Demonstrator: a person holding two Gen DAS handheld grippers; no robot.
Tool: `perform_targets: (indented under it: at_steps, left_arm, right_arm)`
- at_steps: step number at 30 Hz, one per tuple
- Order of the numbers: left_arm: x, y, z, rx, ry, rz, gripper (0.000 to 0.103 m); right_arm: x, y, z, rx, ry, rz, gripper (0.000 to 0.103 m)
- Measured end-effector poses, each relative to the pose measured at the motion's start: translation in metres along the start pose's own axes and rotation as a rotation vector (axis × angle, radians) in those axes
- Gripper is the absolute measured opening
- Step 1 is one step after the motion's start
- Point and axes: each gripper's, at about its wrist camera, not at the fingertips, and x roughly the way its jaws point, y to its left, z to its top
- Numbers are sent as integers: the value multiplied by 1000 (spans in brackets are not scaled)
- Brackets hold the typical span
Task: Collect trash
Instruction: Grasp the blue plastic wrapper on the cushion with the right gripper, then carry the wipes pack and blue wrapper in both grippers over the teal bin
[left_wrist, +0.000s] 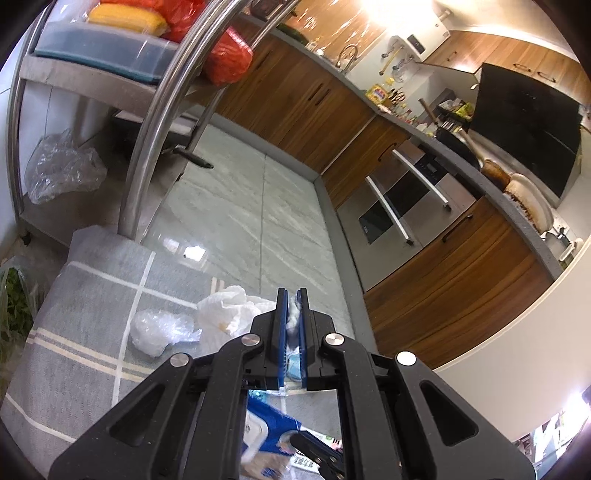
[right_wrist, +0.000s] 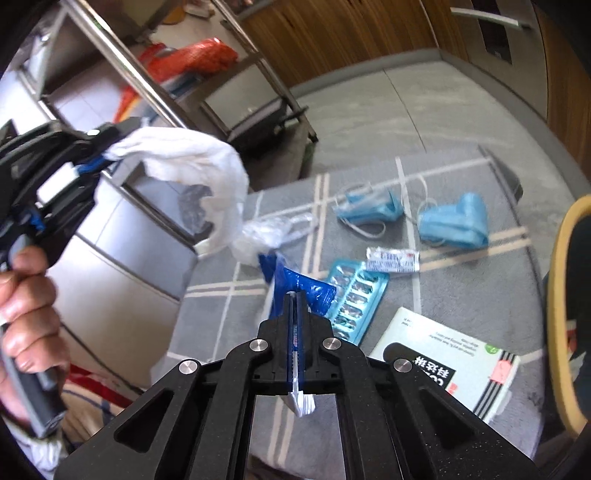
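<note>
While clamped tight, left tongs (left_wrist: 292, 314) pinching the rim of a thin white crinkly plastic bag (right_wrist: 192, 162), held up off the floor, mouth sagging open. Right tongs (right_wrist: 295, 314) shut on a glossy blue foil wrapper (right_wrist: 299, 288) with a torn silvery edge, lifted just over the grey woven rug with pale stripes (right_wrist: 369, 177). Still lying on that rug: two crumpled light-blue face masks (right_wrist: 454, 221) with white ear loops, a teal blister pack (right_wrist: 356, 299) with bubbly pockets, a small flat printed sachet (right_wrist: 393, 260), a pale cardboard box (right_wrist: 443, 365), plus a wad of clear cling film (right_wrist: 273, 229). Shiny steel rack (left_wrist: 147, 147) behind, marbled floor tile (left_wrist: 258, 206) past the rug.
</note>
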Motion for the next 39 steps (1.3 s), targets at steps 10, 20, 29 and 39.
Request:
perform_targets:
  at_steps: [10, 20, 29, 39]
  left_arm:
    - [-2, -22, -3, 42, -14, -45, 4]
    - [0, -68, -17, 125, -9, -130, 4]
    - [18, -128, -48, 221, 72, -251, 4]
    - [47, -184, -89, 285, 188, -365, 4]
  right_arm:
    - [-63, -1, 0, -13, -110, -30, 2]
    - [-123, -35, -3, 52, -212, -104, 2]
    - [-176, -73, -11, 134, -303, -180, 2]
    - [-221, -122, -32, 246, -371, -277, 2]
